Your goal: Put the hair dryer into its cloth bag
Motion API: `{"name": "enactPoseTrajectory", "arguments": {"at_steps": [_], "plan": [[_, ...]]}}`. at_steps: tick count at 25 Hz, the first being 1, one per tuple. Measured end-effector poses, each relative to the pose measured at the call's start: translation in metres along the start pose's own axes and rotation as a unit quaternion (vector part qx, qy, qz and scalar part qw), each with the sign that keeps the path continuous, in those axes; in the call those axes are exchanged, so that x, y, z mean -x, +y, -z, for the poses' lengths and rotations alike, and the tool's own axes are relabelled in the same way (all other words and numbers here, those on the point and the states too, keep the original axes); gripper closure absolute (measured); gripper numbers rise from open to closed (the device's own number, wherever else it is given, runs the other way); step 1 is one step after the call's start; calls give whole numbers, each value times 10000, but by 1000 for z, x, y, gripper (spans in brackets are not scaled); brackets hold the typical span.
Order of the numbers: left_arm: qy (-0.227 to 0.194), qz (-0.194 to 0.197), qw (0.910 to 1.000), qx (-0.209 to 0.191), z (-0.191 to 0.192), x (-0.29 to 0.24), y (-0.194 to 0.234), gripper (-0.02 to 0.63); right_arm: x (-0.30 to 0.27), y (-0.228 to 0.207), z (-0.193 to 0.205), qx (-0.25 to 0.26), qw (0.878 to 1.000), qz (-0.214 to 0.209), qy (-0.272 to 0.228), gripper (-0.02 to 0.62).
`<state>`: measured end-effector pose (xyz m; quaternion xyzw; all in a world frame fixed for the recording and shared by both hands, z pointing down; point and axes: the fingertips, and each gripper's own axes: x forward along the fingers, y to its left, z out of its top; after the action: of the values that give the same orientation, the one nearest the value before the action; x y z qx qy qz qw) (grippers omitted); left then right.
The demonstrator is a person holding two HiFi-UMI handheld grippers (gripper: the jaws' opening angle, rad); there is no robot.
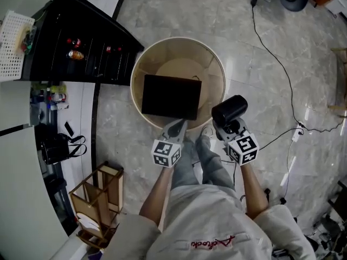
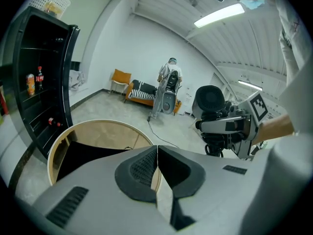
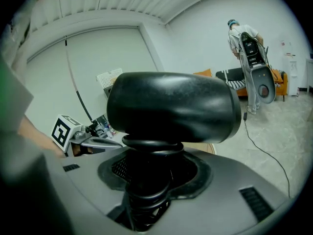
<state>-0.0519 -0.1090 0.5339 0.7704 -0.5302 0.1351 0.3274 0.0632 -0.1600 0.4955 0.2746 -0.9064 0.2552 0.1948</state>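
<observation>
Head view: the cloth bag [image 1: 171,96] is a flat black rectangle lying on the round tan bench [image 1: 217,58], which has a raised rim all the way round. The left gripper [image 1: 176,124] has its tip right at the bag's near edge; I can't tell if it actually has hold of the cloth. The right gripper [image 1: 230,128] is just outside the rim, carrying the black hair dryer [image 1: 229,110]. There's red script on the person's white shirt [image 1: 203,245], but I can't read it. A black shelf unit [image 1: 81,47] sits just beside the bench's left edge. The marble floor [image 1: 271,96] to the right is open apart from 1 thin cable [image 1: 282,69].

Left gripper view: its fingers [image 2: 142,168] are pressed together with nothing visible between them. The bag lies dark inside the rim to their left. The cans on the shelf have labels too small to read.

Right gripper view: the fingers [image 3: 195,175] stand partly apart, clamped on the hair dryer's handle, with a coiled cord [image 3: 151,146] looped under the barrel.
</observation>
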Motion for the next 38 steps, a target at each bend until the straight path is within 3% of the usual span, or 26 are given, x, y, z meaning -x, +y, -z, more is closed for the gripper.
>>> {"name": "enactPoseTrajectory", "arguments": {"at_steps": [17, 27, 32, 38], "plan": [[685, -3, 9976, 45, 115, -78, 44, 574, -54, -24, 137, -394, 9966, -181, 695, 400], [1078, 44, 9941, -74, 176, -128, 65, 574, -79, -46, 191, -482, 9941, -200, 950, 400], [1168, -17, 9928, -249, 190, -149, 73, 574, -90, -51, 203, -447, 9941, -226, 960, 399], [1069, -414, 9924, -443, 176, -177, 84, 572, -90, -55, 207, -451, 9941, -211, 963, 399]]}}
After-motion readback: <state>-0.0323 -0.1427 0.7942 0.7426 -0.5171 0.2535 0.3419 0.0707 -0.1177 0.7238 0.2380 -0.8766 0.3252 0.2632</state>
